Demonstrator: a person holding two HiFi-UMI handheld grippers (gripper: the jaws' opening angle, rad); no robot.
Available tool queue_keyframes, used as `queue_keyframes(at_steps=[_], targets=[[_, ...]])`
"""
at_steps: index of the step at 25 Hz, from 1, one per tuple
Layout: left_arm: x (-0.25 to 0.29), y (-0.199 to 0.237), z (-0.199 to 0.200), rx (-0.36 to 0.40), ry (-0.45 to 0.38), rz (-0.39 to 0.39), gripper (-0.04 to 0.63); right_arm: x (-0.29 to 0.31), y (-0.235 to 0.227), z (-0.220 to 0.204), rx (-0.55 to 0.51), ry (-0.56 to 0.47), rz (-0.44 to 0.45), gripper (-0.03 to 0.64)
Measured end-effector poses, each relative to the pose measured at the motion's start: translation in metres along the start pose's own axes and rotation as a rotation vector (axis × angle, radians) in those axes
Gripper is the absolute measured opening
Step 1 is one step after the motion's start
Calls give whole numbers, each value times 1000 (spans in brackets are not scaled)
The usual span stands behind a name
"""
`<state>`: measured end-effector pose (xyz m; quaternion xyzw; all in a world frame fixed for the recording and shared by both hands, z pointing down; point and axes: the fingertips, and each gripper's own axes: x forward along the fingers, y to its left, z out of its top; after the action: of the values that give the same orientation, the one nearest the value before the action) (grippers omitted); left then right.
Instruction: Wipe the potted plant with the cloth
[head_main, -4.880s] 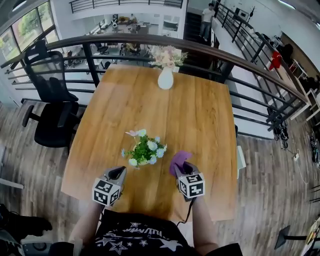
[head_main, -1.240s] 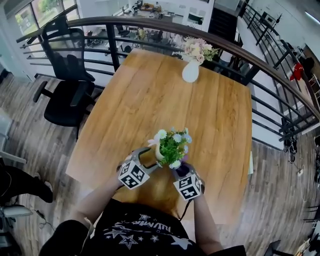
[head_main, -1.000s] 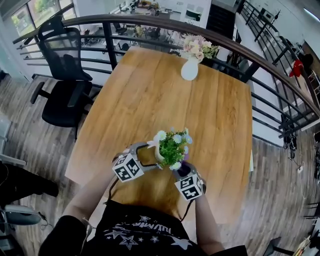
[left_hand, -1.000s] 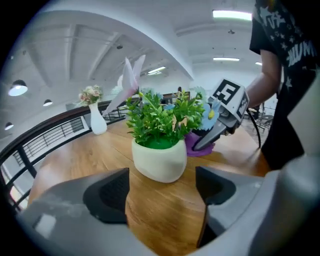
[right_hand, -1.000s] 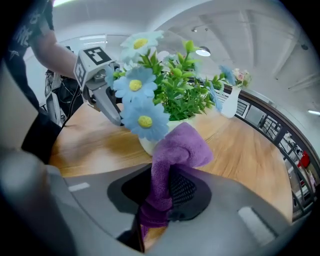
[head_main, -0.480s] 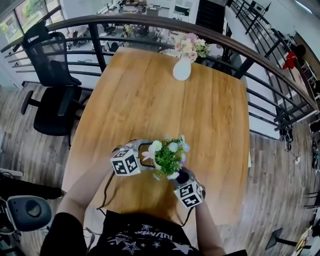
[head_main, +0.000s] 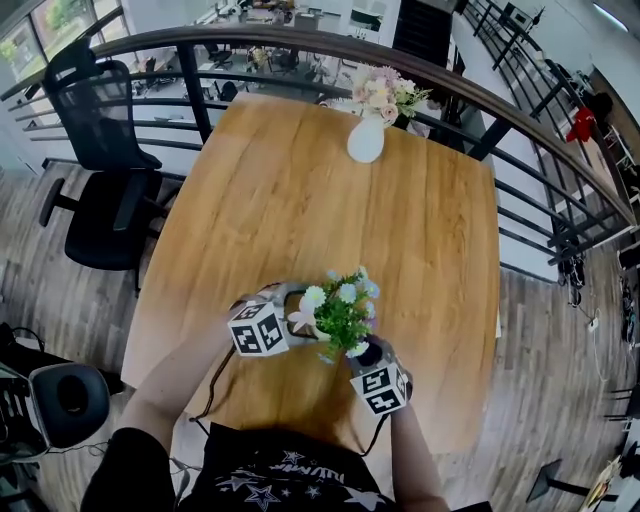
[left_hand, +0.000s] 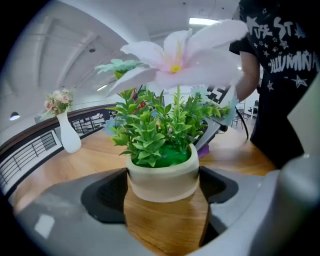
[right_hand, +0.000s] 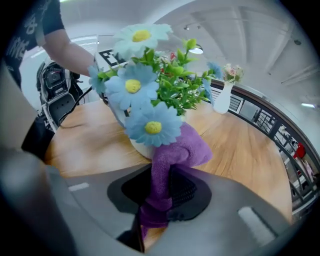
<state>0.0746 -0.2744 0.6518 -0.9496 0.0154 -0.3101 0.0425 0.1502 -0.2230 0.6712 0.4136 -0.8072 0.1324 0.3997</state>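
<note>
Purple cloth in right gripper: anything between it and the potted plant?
Nothing visible. The purple microfibre cloth, pinched between the fingers of the right gripper, bunches right against the cream round pot of the green artificial plant, just under a blue daisy-like flower.

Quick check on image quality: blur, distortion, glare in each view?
Head view: sharp, but fisheye bows the railing. Left gripper view: pink flower near the lens is blurred, pot crisp. Right gripper view: blue daisies soft, purple cloth sharp.
</note>
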Motion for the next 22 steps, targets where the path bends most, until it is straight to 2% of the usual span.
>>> queue_keyframes(at_steps=[4,7,17,22], targets=[[2,-1,-2,-48,3,65,466,3,-20,6,81,-37,-56,86],[2,-4,-3,-83,10,110,465,6,-15,14,79,-69,-25,86],[1,-16,-3,-183,48,233,465,3,-3,11,59,-85,14,86],[3,-21,-4,-259,41,329,465,-2,8,3,66,-74,41,86]])
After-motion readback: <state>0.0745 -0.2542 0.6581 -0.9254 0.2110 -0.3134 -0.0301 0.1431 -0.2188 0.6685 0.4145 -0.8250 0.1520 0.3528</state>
